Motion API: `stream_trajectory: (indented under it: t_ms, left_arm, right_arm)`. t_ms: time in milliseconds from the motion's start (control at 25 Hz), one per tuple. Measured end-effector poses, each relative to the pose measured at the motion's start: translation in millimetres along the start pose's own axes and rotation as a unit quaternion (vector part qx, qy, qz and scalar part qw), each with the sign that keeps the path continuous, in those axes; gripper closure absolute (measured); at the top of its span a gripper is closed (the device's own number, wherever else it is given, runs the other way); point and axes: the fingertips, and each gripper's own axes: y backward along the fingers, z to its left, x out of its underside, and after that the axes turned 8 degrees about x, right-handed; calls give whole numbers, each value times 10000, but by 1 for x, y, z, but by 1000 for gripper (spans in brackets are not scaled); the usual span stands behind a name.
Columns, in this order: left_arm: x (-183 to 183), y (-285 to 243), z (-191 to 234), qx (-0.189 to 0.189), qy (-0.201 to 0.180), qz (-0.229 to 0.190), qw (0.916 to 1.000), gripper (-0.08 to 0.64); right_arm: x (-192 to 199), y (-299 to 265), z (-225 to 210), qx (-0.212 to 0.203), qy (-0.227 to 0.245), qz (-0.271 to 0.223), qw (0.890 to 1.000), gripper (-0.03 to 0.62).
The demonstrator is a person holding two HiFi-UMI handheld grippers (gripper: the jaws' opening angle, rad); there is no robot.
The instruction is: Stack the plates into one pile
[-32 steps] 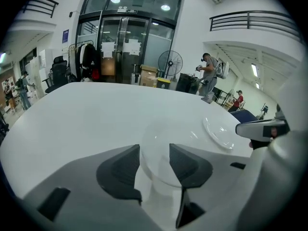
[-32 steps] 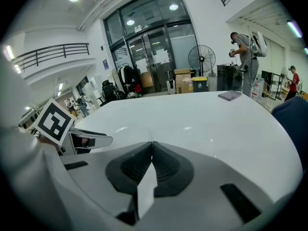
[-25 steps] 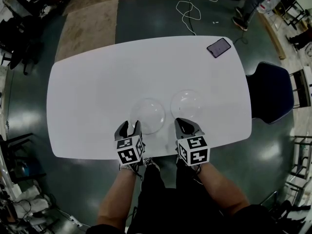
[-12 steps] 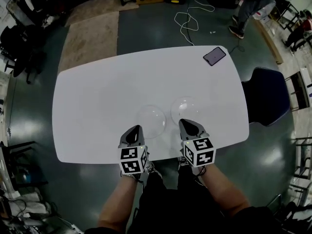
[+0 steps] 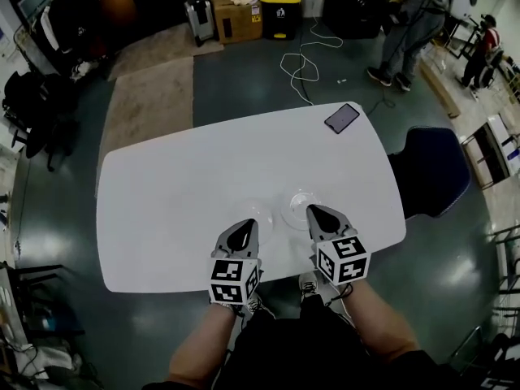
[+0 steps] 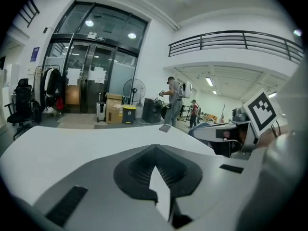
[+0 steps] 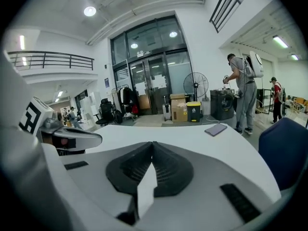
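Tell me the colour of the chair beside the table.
Dark blue; the chair shows best in the head view.

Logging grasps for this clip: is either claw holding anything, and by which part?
Nothing is held. The left claw and right claw are both shut empty; the two clear round plates lie on the white table.

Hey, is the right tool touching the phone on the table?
Apart. The head view shows the right tool near the person and the phone at the far edge of the table, with bare tabletop between them.
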Motion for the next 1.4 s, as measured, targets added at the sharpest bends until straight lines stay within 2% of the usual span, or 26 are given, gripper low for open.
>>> stream_trajectory:
  t_ms: [200,400,760,1000,1400]
  left_arm:
    - [-25,-1,-29,347,-266,-162,9989,543]
    - [-43,-2,-48,538,-450,-274,9972,543]
    - [-51,-20,-80,755,-504,-427,9950,543]
    - [-40,-40,-90,660,-381,-352,9965,543]
    - [-16,-67,-99,171,-63,-217,9996,543]
  right_arm:
    - [-24,19,-8,58,52,-289,9996,575]
    - [-40,32,-18,144,103,-486,9987,575]
    - [-42,40,-52,140,26,-539,9984,575]
    - [-34,33,-72,9,93,-407,9991,575]
    - [-14,14,-104,-423,182,-102,9989,575]
